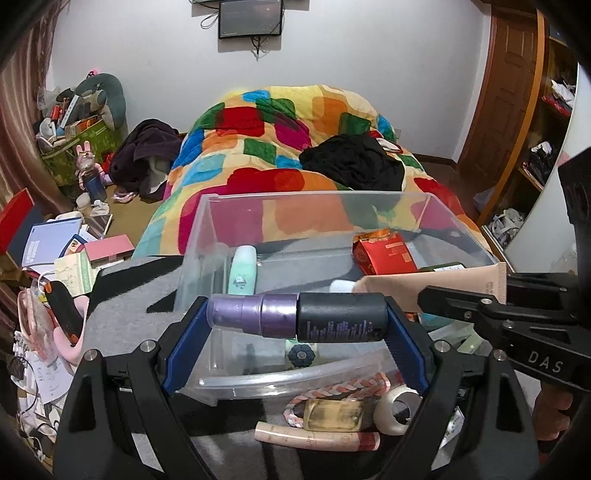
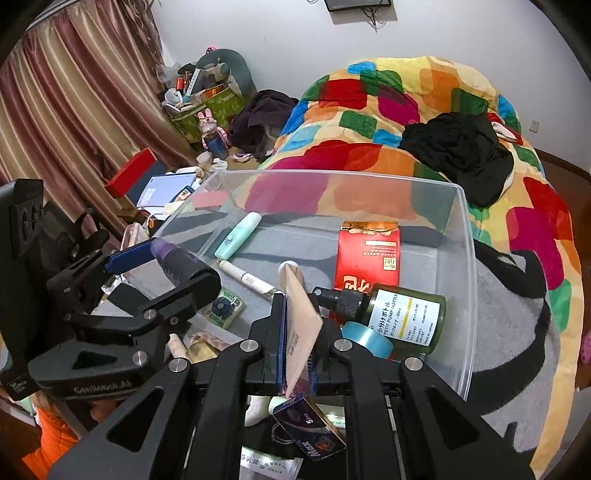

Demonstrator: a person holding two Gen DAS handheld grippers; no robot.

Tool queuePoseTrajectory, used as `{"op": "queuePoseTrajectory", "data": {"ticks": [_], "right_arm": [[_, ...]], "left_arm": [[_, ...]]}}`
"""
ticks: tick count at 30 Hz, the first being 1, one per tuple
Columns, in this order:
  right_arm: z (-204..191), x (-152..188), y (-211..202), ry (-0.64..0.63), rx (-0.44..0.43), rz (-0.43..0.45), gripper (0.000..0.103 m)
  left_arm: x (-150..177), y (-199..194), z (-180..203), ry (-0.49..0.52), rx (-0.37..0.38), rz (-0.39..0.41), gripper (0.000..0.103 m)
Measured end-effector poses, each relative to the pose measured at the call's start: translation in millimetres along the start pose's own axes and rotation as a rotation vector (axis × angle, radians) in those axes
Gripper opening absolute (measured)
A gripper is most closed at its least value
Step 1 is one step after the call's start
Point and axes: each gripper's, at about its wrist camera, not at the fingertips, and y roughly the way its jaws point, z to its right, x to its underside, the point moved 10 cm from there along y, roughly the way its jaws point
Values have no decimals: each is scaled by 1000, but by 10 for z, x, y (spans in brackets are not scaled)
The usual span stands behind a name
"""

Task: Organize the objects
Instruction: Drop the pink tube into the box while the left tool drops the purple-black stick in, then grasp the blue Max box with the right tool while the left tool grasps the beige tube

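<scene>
Nearest to us, our left tongs [image 1: 297,319] stand wide and grip a purple and black bottle [image 1: 295,317] end to end, holding it crosswise above the near rim of the clear plastic bin [image 1: 207,229]. Our right tongs [image 2: 295,334] are pressed together on the flat end of a beige tube [image 2: 301,314], which points its white cap out over the bin. Under the left tongs, outside the bin on the grey rug [image 1: 133,284], we see a pink tube [image 1: 317,437], a gold-coloured block [image 1: 334,415], a braided pink and white band [image 1: 332,387] and a roll of clear tape [image 1: 397,411]. Under the right tongs lies a small dark blue box [image 2: 310,432].

Inside the bin, closest to us, there are a dark green pump bottle [image 2: 388,314] with a white label, a blue roll of tape [image 2: 369,338] just beside it and a small flowered tin [image 2: 223,308]. Farther in lie a thin white stick [image 2: 245,278], a red box [image 2: 365,254] and a mint green tube [image 2: 238,236].

Beyond the bin, a quilt [image 1: 266,129] of many colours is heaped on the bed with black clothes [image 1: 354,166] on top. To the left, books and boxes crowd the floor in front of a curtain [image 2: 66,110]. A screen [image 1: 251,18] hangs on the white far wall.
</scene>
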Motion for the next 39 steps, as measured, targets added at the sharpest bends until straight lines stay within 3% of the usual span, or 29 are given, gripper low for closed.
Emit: {"op": "queuePoseTrajectory", "data": {"ticks": [6, 9, 14, 28, 33, 39], "right_arm": [[11, 9, -60, -25, 51, 13, 10], [41, 16, -121, -33, 77, 22, 17], [100, 29, -248, -37, 109, 53, 39], [-40, 138, -782, -130, 182, 179, 60], [-87, 321, -792, -153, 169, 164, 60], [8, 633, -576, -147, 171, 76, 60]], "left_arm": [[29, 2, 18, -16, 23, -17, 90], [30, -25, 29, -11, 27, -15, 91], [34, -97, 86, 1, 30, -4, 94], [139, -497, 92, 17, 26, 54, 100], [412, -445, 41, 21, 31, -4, 100], [778, -211, 22, 55, 45, -117, 100]]}}
